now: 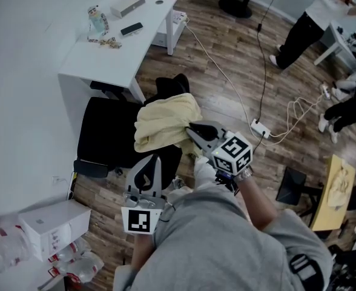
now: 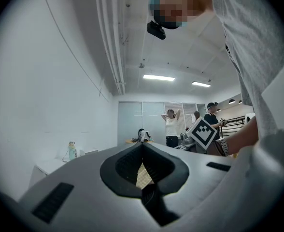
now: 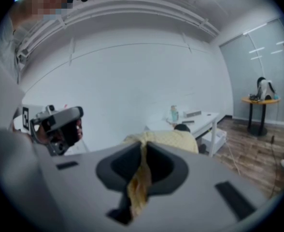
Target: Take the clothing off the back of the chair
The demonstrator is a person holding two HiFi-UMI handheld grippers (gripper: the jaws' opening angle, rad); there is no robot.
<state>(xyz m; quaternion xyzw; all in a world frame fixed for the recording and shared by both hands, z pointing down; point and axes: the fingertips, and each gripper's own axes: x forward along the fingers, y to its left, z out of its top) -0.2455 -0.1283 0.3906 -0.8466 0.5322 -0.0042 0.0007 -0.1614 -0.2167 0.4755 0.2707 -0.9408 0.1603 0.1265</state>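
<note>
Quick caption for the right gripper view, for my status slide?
Right tool shut on a fold of the yellow garment draped over the black chair, white desk behind.

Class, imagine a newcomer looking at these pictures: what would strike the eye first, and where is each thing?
The pale yellow garment heaped over the back of the black office chair, mid-frame in the head view, stands out first. The right gripper is shut on a fold at its right edge. A white desk stands beyond, by the wall.
</note>
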